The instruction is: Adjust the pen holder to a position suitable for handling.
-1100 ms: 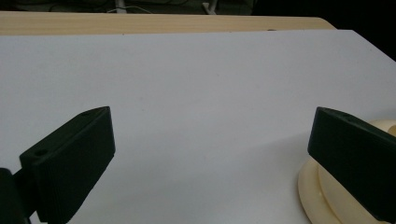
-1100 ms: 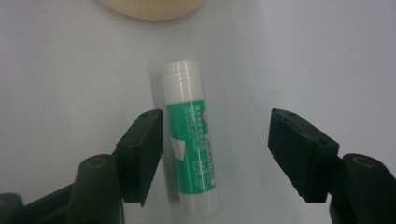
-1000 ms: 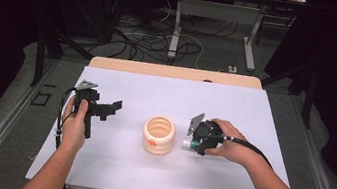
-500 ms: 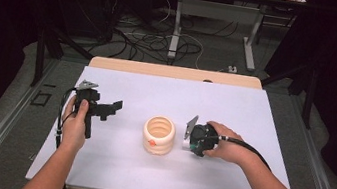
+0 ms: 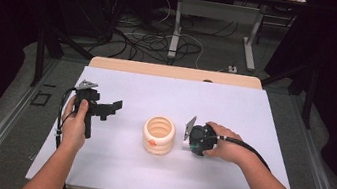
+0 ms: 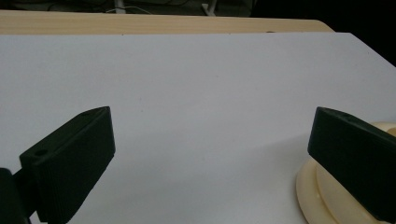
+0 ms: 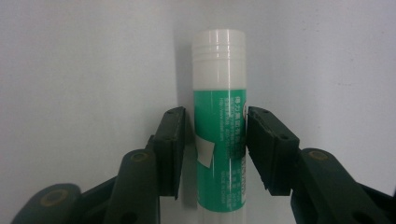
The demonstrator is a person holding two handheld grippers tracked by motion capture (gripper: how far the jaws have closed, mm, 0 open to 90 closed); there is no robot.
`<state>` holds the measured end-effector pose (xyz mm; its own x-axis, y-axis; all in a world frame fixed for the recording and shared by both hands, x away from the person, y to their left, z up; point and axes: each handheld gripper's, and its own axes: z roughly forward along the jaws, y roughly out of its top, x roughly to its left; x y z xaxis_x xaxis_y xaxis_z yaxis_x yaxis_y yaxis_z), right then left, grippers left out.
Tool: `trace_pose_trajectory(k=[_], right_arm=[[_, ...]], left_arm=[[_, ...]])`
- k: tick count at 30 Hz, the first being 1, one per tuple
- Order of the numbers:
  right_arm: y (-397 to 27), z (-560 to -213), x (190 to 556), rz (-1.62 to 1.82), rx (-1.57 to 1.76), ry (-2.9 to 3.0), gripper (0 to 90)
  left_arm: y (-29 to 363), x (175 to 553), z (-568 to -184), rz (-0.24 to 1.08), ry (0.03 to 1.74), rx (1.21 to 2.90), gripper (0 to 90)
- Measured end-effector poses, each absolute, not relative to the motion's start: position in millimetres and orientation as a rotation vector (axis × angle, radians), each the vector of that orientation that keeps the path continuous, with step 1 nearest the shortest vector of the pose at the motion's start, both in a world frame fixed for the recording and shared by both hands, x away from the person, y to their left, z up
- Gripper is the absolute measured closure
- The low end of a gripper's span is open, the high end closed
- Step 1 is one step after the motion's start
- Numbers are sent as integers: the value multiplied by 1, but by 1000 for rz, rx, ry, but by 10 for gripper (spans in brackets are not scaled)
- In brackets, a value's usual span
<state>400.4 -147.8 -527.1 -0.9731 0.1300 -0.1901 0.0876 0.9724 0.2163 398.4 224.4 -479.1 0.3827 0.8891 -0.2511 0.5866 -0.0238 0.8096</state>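
Observation:
A glue stick (image 7: 219, 116) with a green label and a white cap lies flat on the white table cover. My right gripper (image 7: 215, 140) points down over it, and the stick's body sits between the jaws. The jaws have just been closing: the right pad (image 7: 259, 140) meets the label, while a thin gap remains at the left pad (image 7: 173, 144). From above, the right gripper (image 5: 198, 138) sits under the person's hand, just right of a cream ribbed cup (image 5: 158, 134). My left gripper (image 5: 113, 106) is held level at the left, open and empty, with the cream cup (image 6: 317, 196) behind its right jaw.
The white cover (image 5: 235, 109) spreads over a wooden table (image 5: 175, 71). Cables trail from both grippers toward the person. Dark floor with cables and table legs lies beyond the far edge.
The right hand has tipped its gripper downward over the glue stick and the jaws have narrowed around it. The left hand and the cup have kept still.

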Motion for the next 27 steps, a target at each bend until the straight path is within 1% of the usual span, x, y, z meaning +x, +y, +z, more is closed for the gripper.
trace_pose_trajectory(k=[4,8,27], right_arm=[[-147,-528,401,301,152,2919,600],[-147,-527,402,298,138,2913,647],[-147,-527,400,303,146,2915,654]], left_arm=[[224,398,-479,410,1308,1717,6],[224,398,-479,410,1308,1716,6],[224,398,-479,410,1311,1717,6]])
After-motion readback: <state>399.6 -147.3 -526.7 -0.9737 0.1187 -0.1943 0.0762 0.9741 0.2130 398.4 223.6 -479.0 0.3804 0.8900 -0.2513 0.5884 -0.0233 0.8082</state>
